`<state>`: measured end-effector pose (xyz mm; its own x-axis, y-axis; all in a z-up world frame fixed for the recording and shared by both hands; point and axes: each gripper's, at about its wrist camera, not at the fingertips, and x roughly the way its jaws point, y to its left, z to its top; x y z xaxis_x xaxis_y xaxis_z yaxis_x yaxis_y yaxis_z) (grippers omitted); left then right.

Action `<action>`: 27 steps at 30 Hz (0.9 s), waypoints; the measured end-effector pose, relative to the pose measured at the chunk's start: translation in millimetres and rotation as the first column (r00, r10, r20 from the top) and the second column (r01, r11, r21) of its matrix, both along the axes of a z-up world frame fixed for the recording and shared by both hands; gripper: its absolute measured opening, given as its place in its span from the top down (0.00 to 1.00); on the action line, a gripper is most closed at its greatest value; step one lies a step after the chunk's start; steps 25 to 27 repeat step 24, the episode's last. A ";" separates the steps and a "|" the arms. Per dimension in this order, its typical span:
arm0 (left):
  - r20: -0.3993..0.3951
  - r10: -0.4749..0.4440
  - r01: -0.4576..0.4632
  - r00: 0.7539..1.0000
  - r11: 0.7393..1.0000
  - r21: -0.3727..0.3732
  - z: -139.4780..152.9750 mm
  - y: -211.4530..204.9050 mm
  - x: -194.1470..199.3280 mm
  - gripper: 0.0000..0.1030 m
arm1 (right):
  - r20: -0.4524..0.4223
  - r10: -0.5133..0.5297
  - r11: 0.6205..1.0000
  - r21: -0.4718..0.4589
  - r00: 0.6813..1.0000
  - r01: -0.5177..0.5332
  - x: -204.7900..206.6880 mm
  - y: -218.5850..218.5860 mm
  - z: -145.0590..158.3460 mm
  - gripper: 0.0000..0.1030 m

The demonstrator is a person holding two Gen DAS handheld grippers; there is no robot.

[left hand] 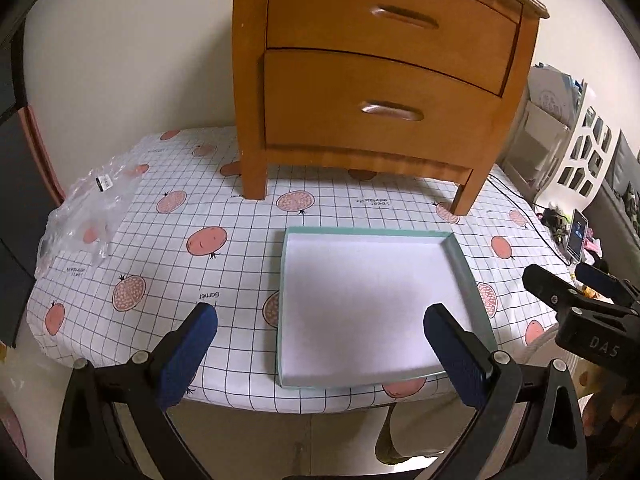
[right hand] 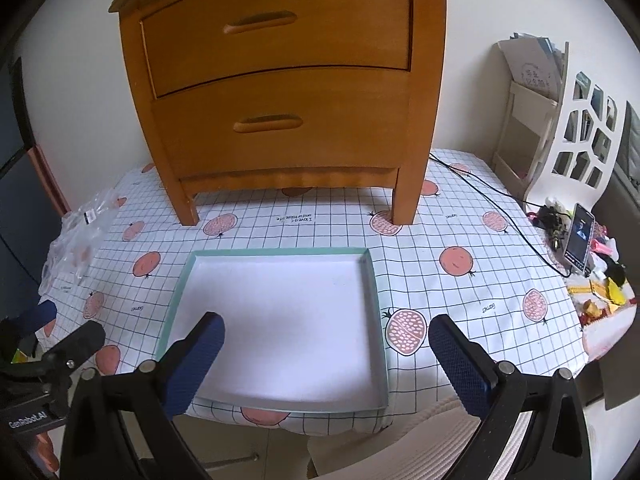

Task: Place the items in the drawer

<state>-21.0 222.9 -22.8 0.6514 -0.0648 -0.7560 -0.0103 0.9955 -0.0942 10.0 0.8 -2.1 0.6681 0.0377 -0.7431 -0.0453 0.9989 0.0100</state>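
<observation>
Both my left tongs (left hand: 320, 344) and right tongs (right hand: 326, 350) gape wide, empty, over the shallow box lid (right hand: 280, 320) since both nightstand (right hand: 280, 80) drawers sit shut.

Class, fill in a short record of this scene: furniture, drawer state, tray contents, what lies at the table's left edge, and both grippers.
Furniture: wooden nightstand on the tablecloth
Drawers: upper drawer and lower drawer both closed
Tray: shallow box tray, nothing inside
Left edge: clear plastic bag
Left gripper: open, holding nothing
Right gripper: open, holding nothing
</observation>
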 end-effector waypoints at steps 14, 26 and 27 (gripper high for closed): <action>-0.050 0.014 -0.014 0.999 1.000 0.001 -11.7 0.2 0.8 0.00 | 0.015 0.018 0.999 -0.032 1.000 -0.017 -4.5 5.3 -1.3 0.00; -0.015 -0.005 0.005 1.000 1.000 -0.019 -5.6 -0.8 -1.8 0.00 | 0.015 0.016 0.999 -0.031 1.000 -0.015 -3.9 4.7 -0.6 0.00; -0.015 -0.005 0.005 1.000 1.000 -0.019 -5.6 -0.8 -1.8 0.00 | 0.015 0.016 0.999 -0.031 1.000 -0.015 -3.9 4.7 -0.6 0.00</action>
